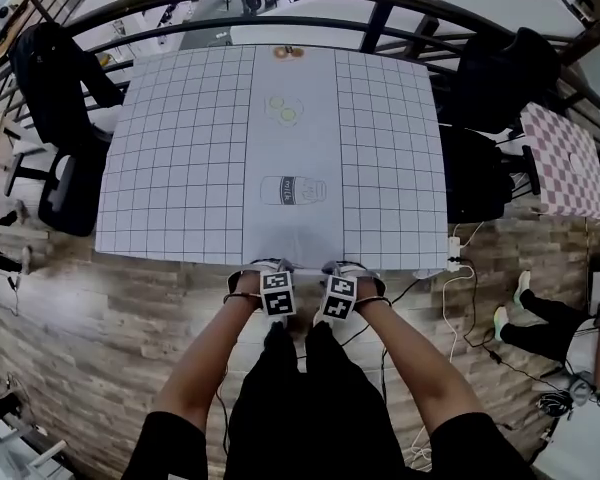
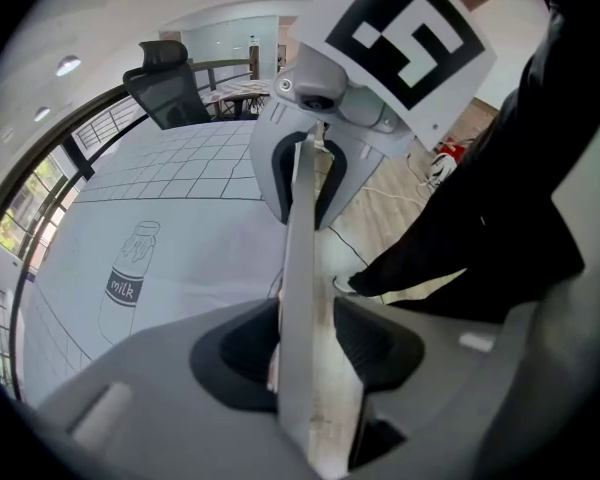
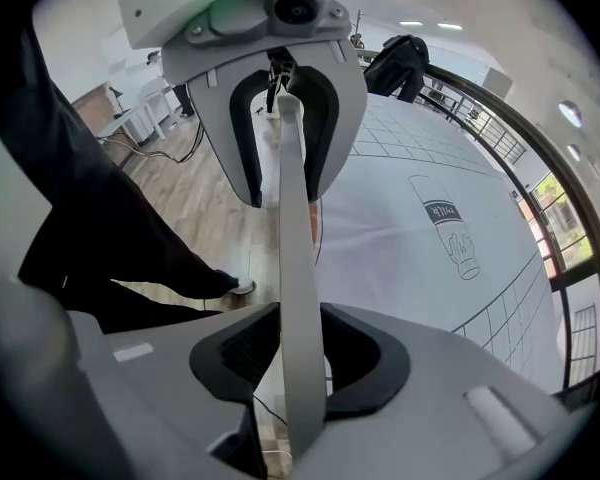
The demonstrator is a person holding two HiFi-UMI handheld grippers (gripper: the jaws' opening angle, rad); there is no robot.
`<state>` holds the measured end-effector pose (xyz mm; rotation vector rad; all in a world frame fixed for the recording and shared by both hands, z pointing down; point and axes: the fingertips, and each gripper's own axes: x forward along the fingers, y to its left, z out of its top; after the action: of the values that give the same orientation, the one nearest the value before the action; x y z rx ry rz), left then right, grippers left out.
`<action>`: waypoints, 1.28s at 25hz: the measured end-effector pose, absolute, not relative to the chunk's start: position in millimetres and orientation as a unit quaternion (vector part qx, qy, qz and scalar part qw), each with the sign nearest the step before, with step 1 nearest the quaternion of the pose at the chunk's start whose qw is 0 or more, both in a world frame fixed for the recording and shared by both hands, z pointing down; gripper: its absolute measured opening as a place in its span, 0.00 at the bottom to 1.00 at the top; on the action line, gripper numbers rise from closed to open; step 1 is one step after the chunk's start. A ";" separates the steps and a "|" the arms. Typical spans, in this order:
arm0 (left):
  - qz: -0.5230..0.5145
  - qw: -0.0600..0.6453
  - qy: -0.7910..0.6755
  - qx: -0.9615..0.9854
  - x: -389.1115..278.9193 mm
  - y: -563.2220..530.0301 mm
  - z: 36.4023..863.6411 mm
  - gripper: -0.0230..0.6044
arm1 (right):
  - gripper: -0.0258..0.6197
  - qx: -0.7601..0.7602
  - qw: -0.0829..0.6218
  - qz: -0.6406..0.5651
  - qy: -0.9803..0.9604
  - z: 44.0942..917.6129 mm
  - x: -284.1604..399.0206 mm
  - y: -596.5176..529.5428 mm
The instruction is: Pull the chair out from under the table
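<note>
The left gripper [image 1: 270, 270], wide open, and the right gripper [image 1: 346, 270], narrower, are straddling the back rail [image 2: 302, 268] of the chair [image 3: 298, 268] tucked under the table [image 1: 180, 148], neither clamping, so pulling now would likely slip off.

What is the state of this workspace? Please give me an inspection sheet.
Surface: table under a white grid cloth.
Job's things: chair back, thin pale edge at the table's near side; seat hidden.
Clutter: nothing seen; only printed pictures on the cloth.
Grippers: left gripper open around the chair back; right gripper around it too, grip unclear.
Cables: power strip and cables on the floor, right.
Surroundings: railing, office chairs, a person's legs.
</note>
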<state>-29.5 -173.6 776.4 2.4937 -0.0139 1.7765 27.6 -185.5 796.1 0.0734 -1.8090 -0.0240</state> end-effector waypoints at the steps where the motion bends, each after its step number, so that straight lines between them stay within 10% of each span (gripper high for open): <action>1: 0.584 0.037 0.003 0.811 -30.0 -172.8 778.8 0.32 | 0.22 0.035 0.617 -0.006 -0.786 798.3 26.8 -186.4; 32: 0.605 0.035 0.020 0.795 -10.2 -176.6 816.8 0.28 | 0.22 -0.038 0.638 0.027 -0.769 824.0 14.2 -180.0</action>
<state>-10.2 -176.6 816.8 2.4428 0.0623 1.8604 14.2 -180.0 824.0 -0.0871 -1.7558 0.0615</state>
